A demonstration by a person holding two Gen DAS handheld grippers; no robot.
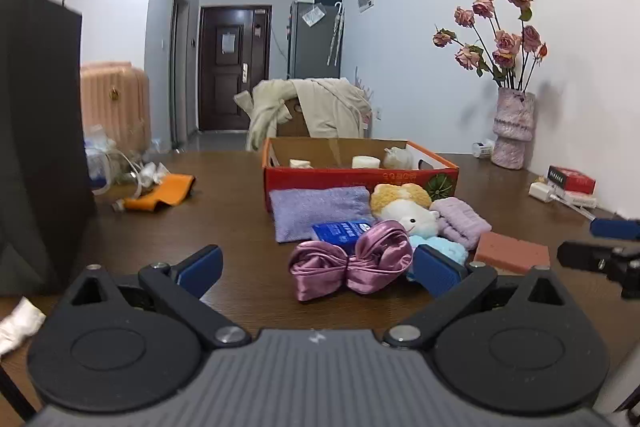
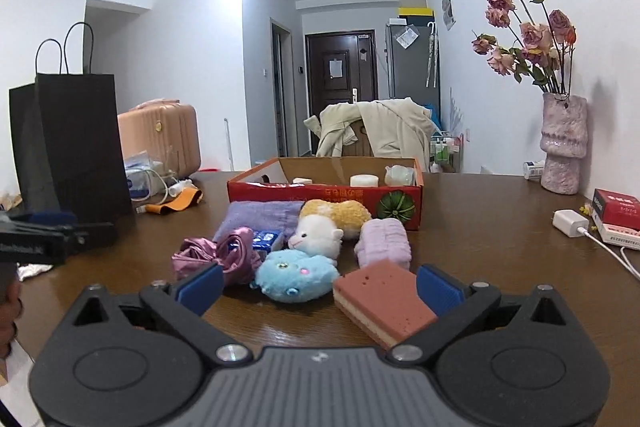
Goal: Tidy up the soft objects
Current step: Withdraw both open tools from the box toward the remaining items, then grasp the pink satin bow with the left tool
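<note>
Soft objects lie on the brown table before a red cardboard box (image 1: 360, 177) (image 2: 320, 193): a lilac towel (image 1: 318, 209) (image 2: 260, 213), a white-and-yellow plush (image 1: 406, 207) (image 2: 324, 227), a purple satin bow (image 1: 350, 261) (image 2: 216, 255), a blue plush (image 2: 298, 273), a lilac rolled cloth (image 1: 464, 221) (image 2: 384, 241), a pink sponge (image 1: 512, 253) (image 2: 382, 301) and a blue packet (image 1: 340, 233). My left gripper (image 1: 318, 267) is open, the bow between its fingers. My right gripper (image 2: 320, 285) is open, the sponge and blue plush between its fingers.
A black paper bag (image 1: 40, 131) (image 2: 68, 143) stands at the left. Cables and an orange item (image 1: 164, 193) lie beside it. A pink vase of dried roses (image 1: 512, 127) (image 2: 562, 147), a charger (image 2: 572, 223) and red packs (image 2: 616, 207) sit at the right. The box holds several pale items.
</note>
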